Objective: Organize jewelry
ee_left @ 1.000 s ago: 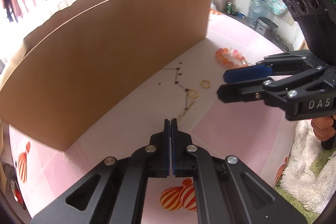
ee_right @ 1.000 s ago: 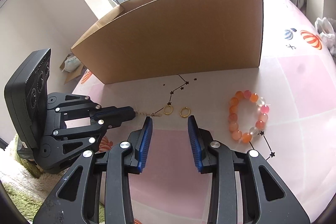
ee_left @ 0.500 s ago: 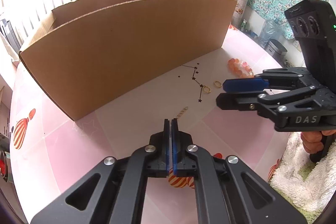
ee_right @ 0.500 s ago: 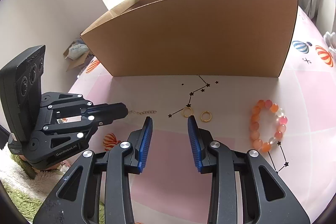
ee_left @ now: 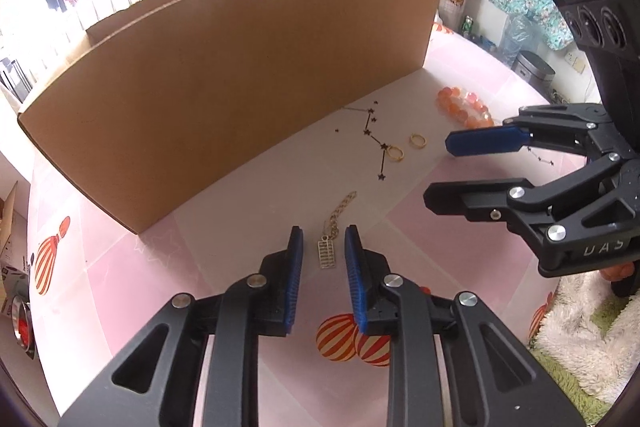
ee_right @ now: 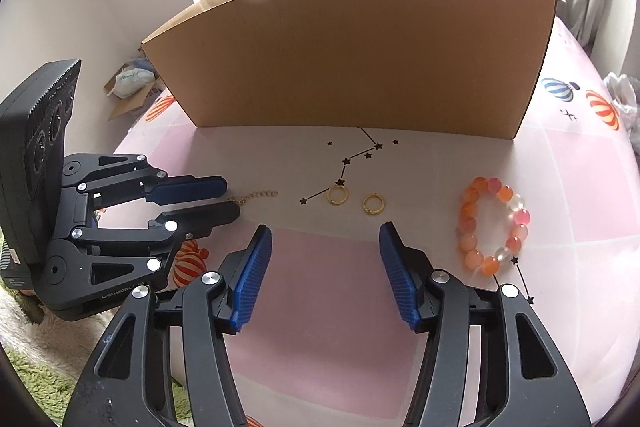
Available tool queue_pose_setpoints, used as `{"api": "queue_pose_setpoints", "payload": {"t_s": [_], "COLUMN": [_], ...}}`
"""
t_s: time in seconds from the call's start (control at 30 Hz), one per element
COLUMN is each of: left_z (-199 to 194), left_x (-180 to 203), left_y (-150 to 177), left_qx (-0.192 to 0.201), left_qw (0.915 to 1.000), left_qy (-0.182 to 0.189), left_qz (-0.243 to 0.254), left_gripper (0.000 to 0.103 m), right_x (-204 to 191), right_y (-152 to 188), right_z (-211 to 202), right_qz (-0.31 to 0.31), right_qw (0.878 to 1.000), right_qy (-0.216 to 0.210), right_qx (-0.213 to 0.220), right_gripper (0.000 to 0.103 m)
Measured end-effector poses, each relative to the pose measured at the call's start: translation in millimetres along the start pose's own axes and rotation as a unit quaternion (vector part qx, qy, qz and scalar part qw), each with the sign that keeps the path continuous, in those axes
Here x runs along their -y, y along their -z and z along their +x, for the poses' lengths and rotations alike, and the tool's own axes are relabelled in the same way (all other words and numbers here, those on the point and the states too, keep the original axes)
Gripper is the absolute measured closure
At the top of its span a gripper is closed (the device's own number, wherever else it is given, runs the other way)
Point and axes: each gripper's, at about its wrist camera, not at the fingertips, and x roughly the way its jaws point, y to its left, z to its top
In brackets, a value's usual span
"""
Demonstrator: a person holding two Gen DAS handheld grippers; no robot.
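A gold chain [ee_left: 338, 215] with a small rectangular pendant lies flat on the pink tablecloth. My left gripper [ee_left: 323, 233] is opening, its blue pads on either side of the pendant and not pressing it. In the right wrist view the chain [ee_right: 260, 195] trails from the left gripper [ee_right: 232, 199]. My right gripper [ee_right: 325, 227] is opening too, with nothing between its pads. Just beyond it lie two gold rings [ee_right: 338, 195] [ee_right: 373, 203]. An orange and pink bead bracelet [ee_right: 492, 227] lies to their right. A tall open cardboard box [ee_right: 360, 59] stands behind everything.
The tablecloth [ee_right: 320, 307] has balloon and star prints. A fluffy white and green rug [ee_left: 580, 327] lies past the table edge on the right. A metal bin [ee_left: 534, 69] and a plastic bottle stand on the floor beyond. The right gripper [ee_left: 438, 169] hovers near the rings [ee_left: 396, 153].
The left jaws were shut and have parted, so the chain and pendant now lie between them. The chain has been drawn away from the rings. The right jaws have spread wider.
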Motion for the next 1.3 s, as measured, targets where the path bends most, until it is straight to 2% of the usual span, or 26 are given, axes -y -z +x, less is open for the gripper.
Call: {"api": "queue_pose_setpoints", "payload": {"t_s": [0.2,0.33,0.67,0.83,0.93,1.3], "left_z": [1.6,4.8,-3.9,-6.1,-5.8,0.1], "left_x": [3.5,1.5,-5.2,-10.7,-13.0,-13.4], "left_y": [-0.9,-1.2,4.8,8.8,10.6,7.8], "left_qx": [-0.005,-0.003,0.016,0.016,0.015,0.009], "left_qw": [1.0000,1.0000,0.9994,0.9988,0.9986,0.9990], "left_qy": [0.000,0.001,-0.013,-0.016,-0.015,-0.010], "left_qz": [0.006,-0.004,-0.028,-0.043,-0.048,-0.043], "left_gripper": [0.096,0.096,0.096,0.096,0.096,0.096], "right_x": [2.7,19.9,17.9,14.6,16.0,19.7], "right_y": [0.1,6.1,0.0,-1.2,-1.1,-14.7], "right_z": [-3.4,-19.5,-22.6,-13.4,-5.7,2.9], "right_qz": [0.002,0.006,-0.011,-0.011,-0.012,-0.021], "right_qw": [1.000,1.000,0.999,0.999,1.000,1.000], "right_qy": [-0.003,-0.009,-0.025,-0.041,-0.028,0.010], "right_qx": [0.011,0.017,0.029,0.014,-0.002,0.006], "right_gripper": [0.049,0.049,0.050,0.058,0.063,0.075]}}
